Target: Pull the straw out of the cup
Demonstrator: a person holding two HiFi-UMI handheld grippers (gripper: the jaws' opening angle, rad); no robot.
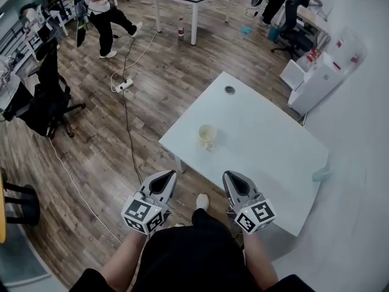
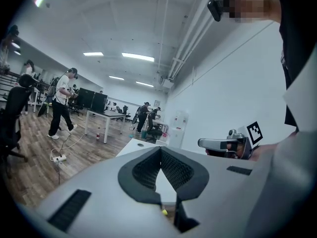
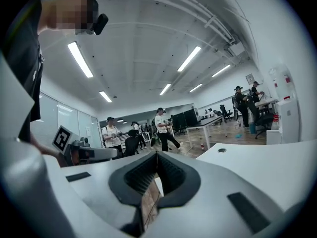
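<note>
Both grippers are closed and empty. The left gripper (image 1: pixel 166 178) and the right gripper (image 1: pixel 233 179) each have their two jaws pressed together at the tips. Each gripper's own view shows only the ribbed pads meeting, with nothing between them. They are held side by side, close to the person's body, at the near edge of the white table (image 1: pixel 273 157).

The cup (image 1: pixel 207 135) stands upright on the table, ahead of the two grippers and roughly midway between them. It is well apart from both. It looks pale yellow. The straw should be in it, but it is too small here for me to distinguish it with certainty. Further ahead, beyond the cup, a small dark round object (image 1: pixel 229 90) lies on the table.

In my judgement the task has not started, because no gripper touches the cup or the straw. Everything is left to do: to reach forward, probably to steady the cup with one gripper, to close the other on the straw and to draw it upward.

No readable writing is visible. The marker cubes (image 1: pixel 144 215) carry only black and white square patterns, and I can see no brand or label on the cup.
</note>
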